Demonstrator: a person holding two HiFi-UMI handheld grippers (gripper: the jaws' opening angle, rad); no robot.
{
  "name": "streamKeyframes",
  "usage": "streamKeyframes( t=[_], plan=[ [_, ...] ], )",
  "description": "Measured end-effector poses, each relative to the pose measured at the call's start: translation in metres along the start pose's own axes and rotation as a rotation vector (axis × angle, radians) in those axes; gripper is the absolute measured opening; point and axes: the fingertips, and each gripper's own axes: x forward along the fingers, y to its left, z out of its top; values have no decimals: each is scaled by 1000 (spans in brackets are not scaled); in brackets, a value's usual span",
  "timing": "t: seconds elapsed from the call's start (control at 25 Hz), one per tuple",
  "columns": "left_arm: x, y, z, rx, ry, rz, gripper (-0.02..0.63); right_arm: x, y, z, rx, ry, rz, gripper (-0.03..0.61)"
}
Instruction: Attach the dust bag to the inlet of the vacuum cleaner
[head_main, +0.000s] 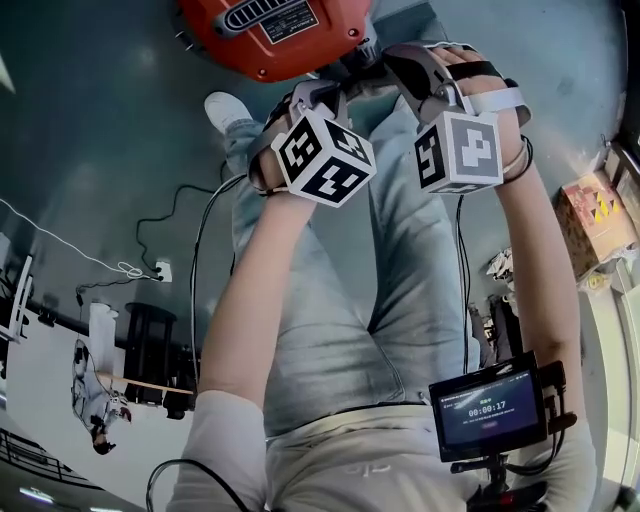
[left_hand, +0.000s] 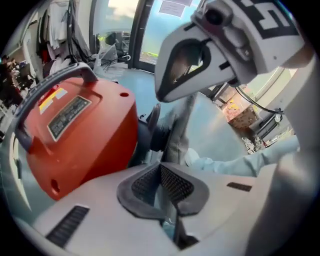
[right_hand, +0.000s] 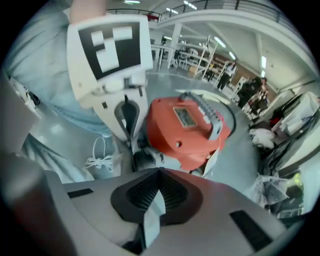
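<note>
A grey dust bag hangs at the dark inlet of the red vacuum cleaner, which stands on the floor. The left gripper and the right gripper, side by side, are each clenched on a fold of the bag's fabric.

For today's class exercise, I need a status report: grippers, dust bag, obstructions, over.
Left gripper and right gripper both shut on dust bag. Bag held at inlet of vacuum cleaner; seating unclear. Nothing seen in the way.
</note>
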Motion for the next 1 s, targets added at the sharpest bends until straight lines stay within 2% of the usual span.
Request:
streamKeyframes(
  t=[0.08,0.16,0.24,0.28,0.36,0.52,0.76,0.84,0.92,1.0],
  plan=[
    [-5,4,4,-36,5,-9,8,1,-5,-20,42,31,23,6],
    [-5,5,1,-84,-8,-34,8,-8,-3,-31,135,22,56,6],
    [-3,5,-3,-103,-8,-45,8,-22,5,-23,225,-15,131,8],
    [-2,5,-4,-105,-4,-45,8,-27,11,-15,236,-34,174,8],
    [-2,5,-5,-105,0,-41,8,-25,23,-3,185,-39,232,9],
    [-4,3,-2,-101,1,-43,8,-3,34,-5,81,14,310,9],
    [-10,1,0,-25,14,-29,7,19,43,-12,-49,80,412,9],
    [-23,-7,16,-1,-48,-21,5,20,42,-14,-79,77,406,9],
    [-38,-17,45,39,-144,-8,3,18,40,-14,-109,63,355,9],
    [-37,-17,56,81,-142,34,3,16,38,-12,-154,54,285,9]
  ],
)
